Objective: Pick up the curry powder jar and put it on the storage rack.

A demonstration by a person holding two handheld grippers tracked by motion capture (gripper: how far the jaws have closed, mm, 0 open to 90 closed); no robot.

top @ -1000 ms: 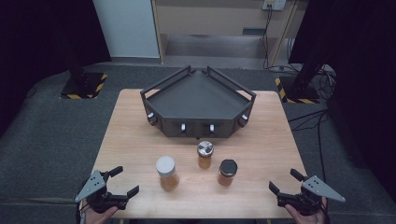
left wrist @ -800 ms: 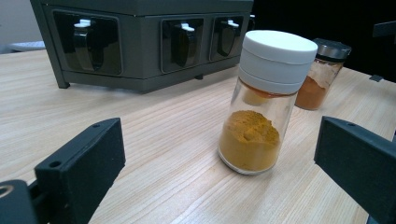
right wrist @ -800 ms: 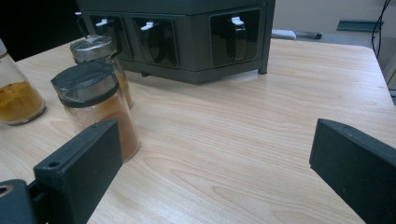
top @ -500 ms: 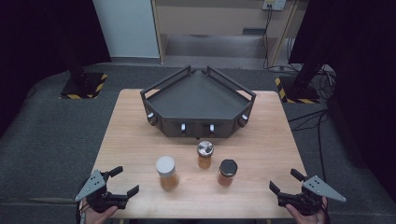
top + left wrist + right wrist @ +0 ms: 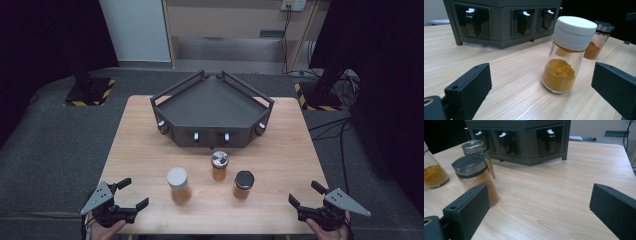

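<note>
Three glass spice jars, white-lidded (image 5: pixel 179 185), silver-lidded (image 5: pixel 219 165) and black-lidded (image 5: pixel 243 184), stand untouched before the dark grey rack (image 5: pixel 212 111); left gripper (image 5: pixel 131 196) and right gripper (image 5: pixel 303 195) wait with jaws apart, nothing done yet.

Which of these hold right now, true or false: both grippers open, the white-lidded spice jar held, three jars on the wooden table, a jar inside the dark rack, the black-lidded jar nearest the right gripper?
1. Both the left gripper and the right gripper are open. True.
2. The white-lidded glass jar of yellow powder is held. False: it stands free on the wooden table.
3. Three jars stand on the table. True.
4. A jar sits in the dark angular rack. False: its tray holds none.
5. The black-lidded jar is nearest the right gripper. True; the silver-lidded jar stands farther.
</note>
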